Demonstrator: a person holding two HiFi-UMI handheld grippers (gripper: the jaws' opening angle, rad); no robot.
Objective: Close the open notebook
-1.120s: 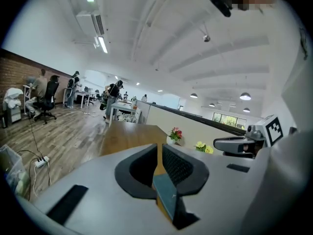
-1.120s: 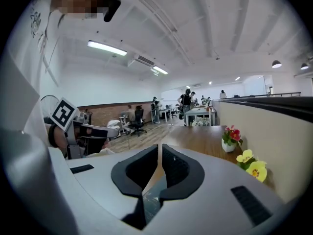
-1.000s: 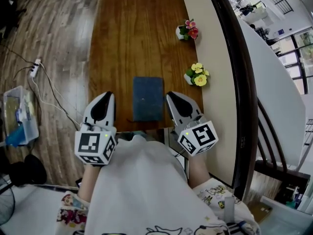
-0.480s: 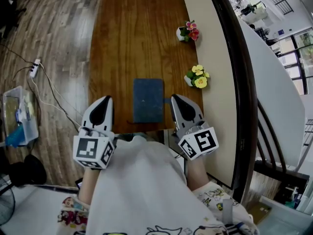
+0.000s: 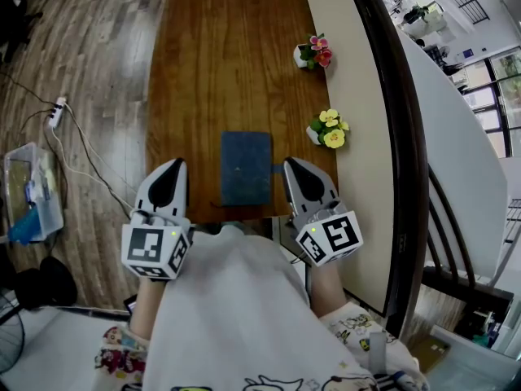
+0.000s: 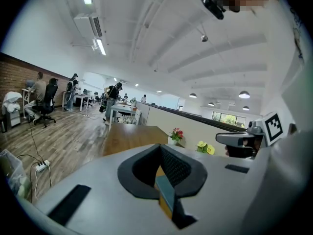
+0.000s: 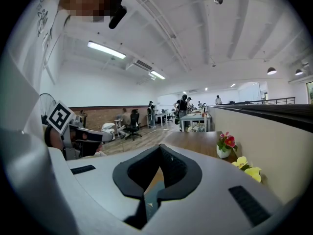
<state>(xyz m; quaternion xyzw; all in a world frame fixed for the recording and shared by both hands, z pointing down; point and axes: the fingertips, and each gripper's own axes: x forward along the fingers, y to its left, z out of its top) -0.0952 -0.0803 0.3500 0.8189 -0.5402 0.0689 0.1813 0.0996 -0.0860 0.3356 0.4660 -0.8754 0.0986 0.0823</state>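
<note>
notebook (image 5: 246, 168) lies flat near your edge of the wooden table (image 5: 220, 55), square to it; only one dark blue cover shows, no pale pages, so it reads as already shut; little or nothing left to do, by my judgement.

left gripper (image 5: 172, 168) sits just beside the notebook's left long edge, apart from it; jaws pressed together, nothing between them.
right gripper (image 5: 295, 171) sits close by the right long edge; touching or not, can't tell from above; jaws likewise pressed together, empty.

two small flower pots, one pink (image 5: 312, 51) and one yellow (image 5: 328, 126), stand along the right side of the table; the yellow one is near the notebook's far right corner.

handling, as a guess: thin and light, cover fairly stiff, likely to skate on the polished wood if you push it sideways; can't tell which long edge is the spine. if the cover needs moving, pinch it at the free long edge, mid-length, and steady the other edge with your second gripper; press flat rather than drag.
</note>
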